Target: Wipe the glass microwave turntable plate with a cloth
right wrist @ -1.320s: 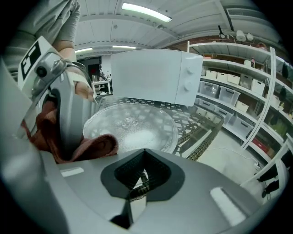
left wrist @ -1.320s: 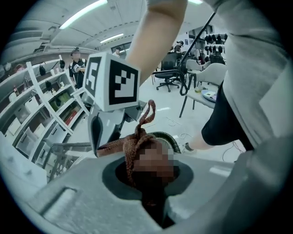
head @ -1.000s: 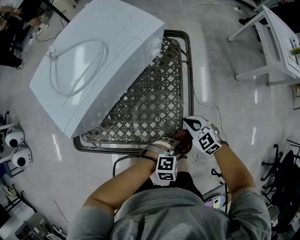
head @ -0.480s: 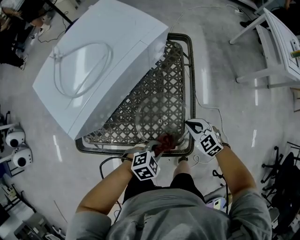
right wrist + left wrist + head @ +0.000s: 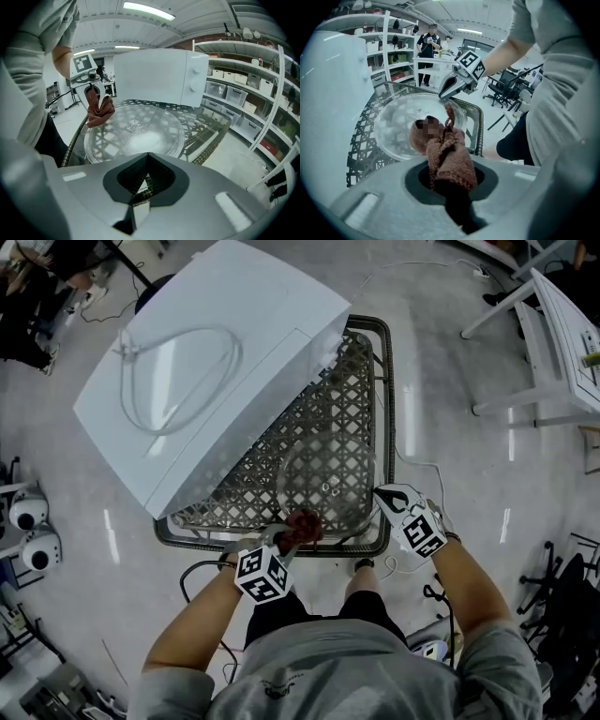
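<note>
A: Head view: your left gripper [image 5: 281, 547] is holding the cloth [image 5: 303, 525] at the plate's [image 5: 323, 472] near edge on the table [image 5: 361, 381]; your right gripper [image 5: 386, 498] is meeting its rim.

B: Left gripper view: your jaws are clamping the cloth. Right gripper view: your jaws are seemingly pinching the rim. If that pinch is slipping while you're scrubbing, the plate could slide off.

Both forearms reach forward with bent elbows. The left gripper [image 5: 287, 538] is at the near edge of the plate [image 5: 323, 474], jaws clamped on the cloth [image 5: 449, 159]. The right gripper [image 5: 389, 495], at the plate's right, seems pinched on its rim.
</note>
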